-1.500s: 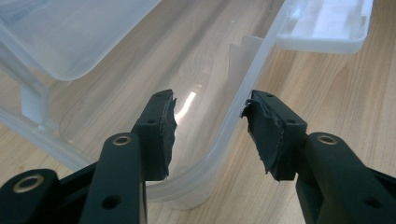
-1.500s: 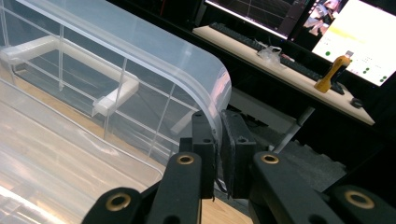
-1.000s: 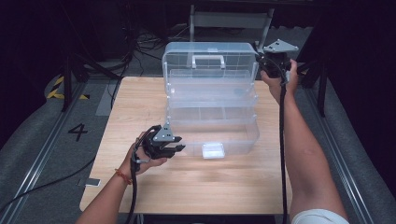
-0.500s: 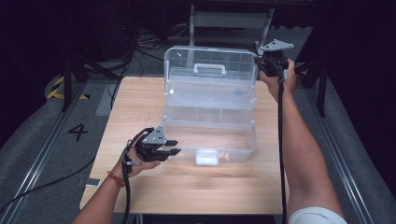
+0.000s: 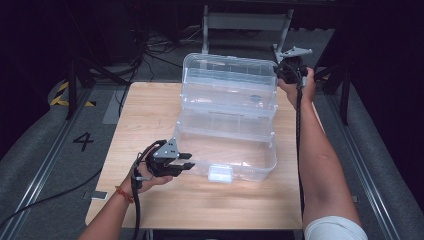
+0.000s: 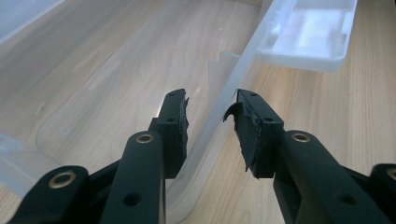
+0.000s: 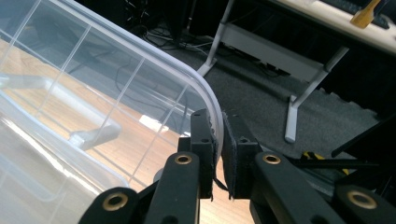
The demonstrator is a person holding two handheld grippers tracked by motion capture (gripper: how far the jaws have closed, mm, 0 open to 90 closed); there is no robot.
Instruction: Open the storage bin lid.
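Observation:
A clear plastic tiered box [image 5: 227, 150] stands open on the wooden table [image 5: 150, 120], its lid [image 5: 230, 75] raised at the back. My right gripper [image 5: 281, 70] is shut on the lid's far right corner; in the right gripper view its jaws [image 7: 218, 119] pinch the curved lid rim [image 7: 205, 93]. My left gripper [image 5: 189, 163] is at the base's front left corner. In the left gripper view it [image 6: 210, 105] is open, one jaw on each side of the clear front wall [image 6: 233, 86]. The white latch [image 5: 220, 173] hangs on the front wall.
The lid's handle [image 7: 93, 135] shows through the clear plastic. Bare table lies left of and in front of the box. Beyond the far edge is a dark floor with cables [image 5: 150, 45] and a metal table frame [image 5: 245, 22].
The lid has swung further up and back in my right gripper, and the tiers have spread apart. The base front and my left gripper have shifted slightly toward the near edge.

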